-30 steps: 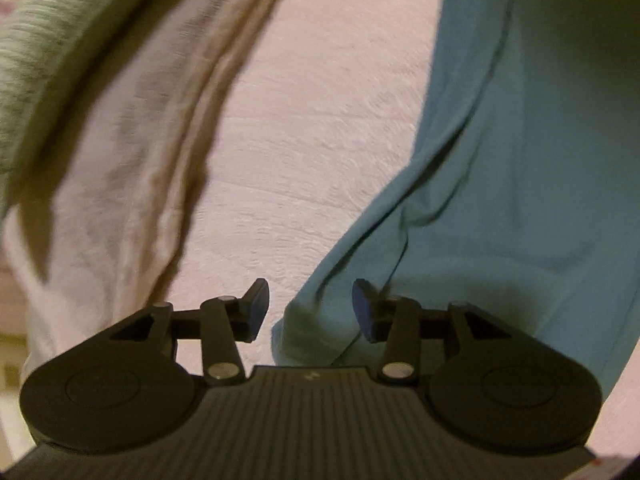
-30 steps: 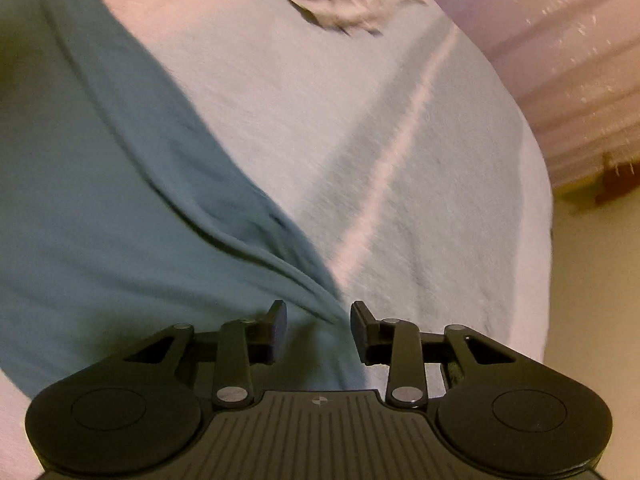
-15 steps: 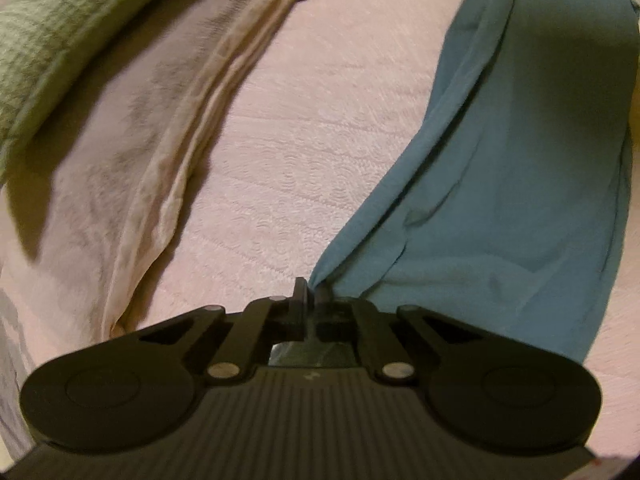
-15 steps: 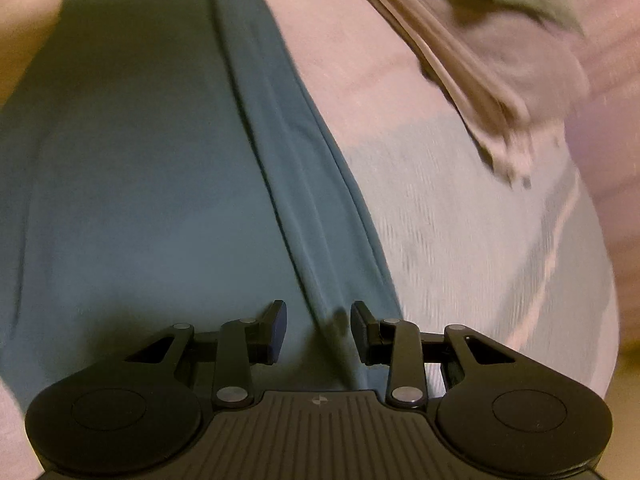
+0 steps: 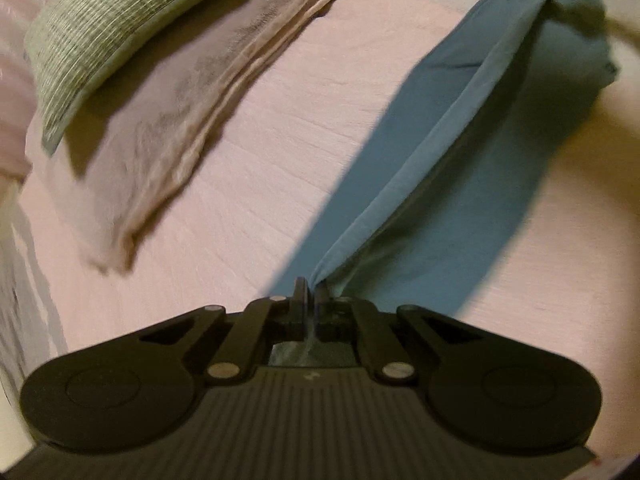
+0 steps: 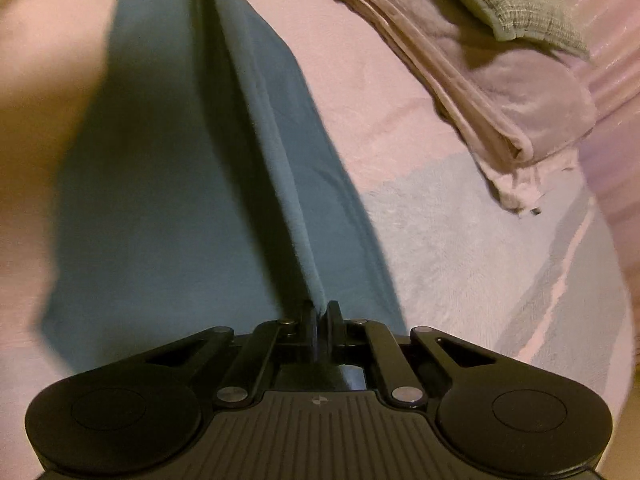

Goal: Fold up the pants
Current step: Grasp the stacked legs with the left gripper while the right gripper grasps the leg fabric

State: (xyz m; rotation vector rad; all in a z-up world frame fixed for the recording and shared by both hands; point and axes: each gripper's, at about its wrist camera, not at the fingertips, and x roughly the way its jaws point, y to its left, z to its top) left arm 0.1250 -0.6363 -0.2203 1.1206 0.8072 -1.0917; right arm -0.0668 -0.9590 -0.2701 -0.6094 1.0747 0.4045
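Teal pants (image 5: 460, 184) are pinched along one edge by both grippers, stretched taut above the pink bed (image 5: 280, 152). Jaws of the left gripper (image 5: 311, 292) and right gripper (image 6: 320, 312) are pressed together on the fabric.

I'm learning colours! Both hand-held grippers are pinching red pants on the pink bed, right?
Not red. Both wrist views show teal pants. The left hand-held gripper and right hand-held gripper do pinch them, over the pink bed.

Pinched edge of the pants (image 5: 460, 184) hidden inside both tools' closed jaws; surrounding bedding motion-blurred.
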